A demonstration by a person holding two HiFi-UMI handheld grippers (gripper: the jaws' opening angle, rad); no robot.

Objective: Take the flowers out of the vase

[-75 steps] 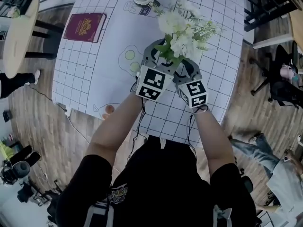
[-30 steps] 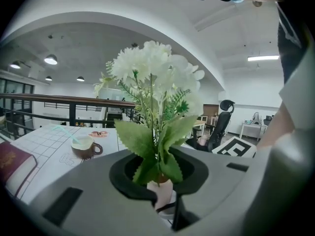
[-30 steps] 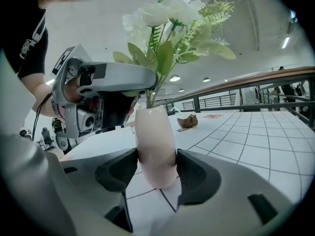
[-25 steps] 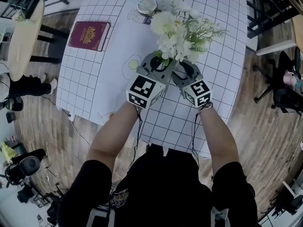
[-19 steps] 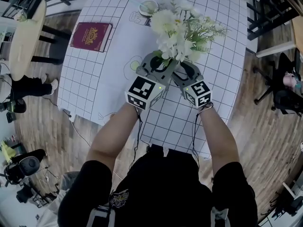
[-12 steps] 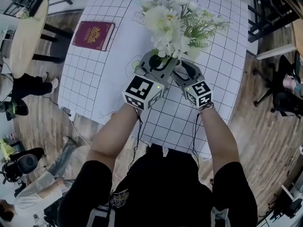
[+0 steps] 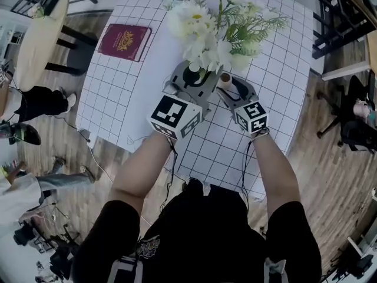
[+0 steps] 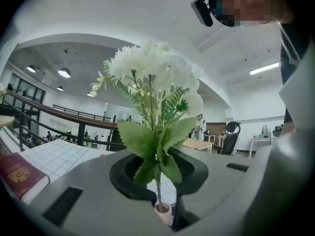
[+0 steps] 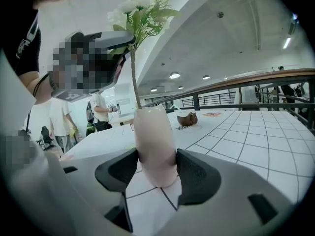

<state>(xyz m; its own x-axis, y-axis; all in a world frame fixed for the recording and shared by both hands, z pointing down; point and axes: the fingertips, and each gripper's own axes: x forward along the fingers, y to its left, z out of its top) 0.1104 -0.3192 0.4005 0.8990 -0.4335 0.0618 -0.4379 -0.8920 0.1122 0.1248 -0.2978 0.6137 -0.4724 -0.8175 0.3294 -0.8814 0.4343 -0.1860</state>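
Looking light and floppy, the flowers [image 8: 152, 77] stand above the vase [image 9: 155, 136], stem ends inside. The left gripper [image 8: 160, 191] has its fingers pinched on the thin stems, and the right gripper [image 9: 156, 168] has its fingers clamped on that smooth vase.

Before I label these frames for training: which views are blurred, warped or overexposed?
Head view: fisheye bows the table grid, and the white flowers are nearly washed out. Left gripper view: dark round vignette, ceiling lamps glare, flowers fairly sharp. Right gripper view: the vase close up looks soft; the grid behind is crisper.
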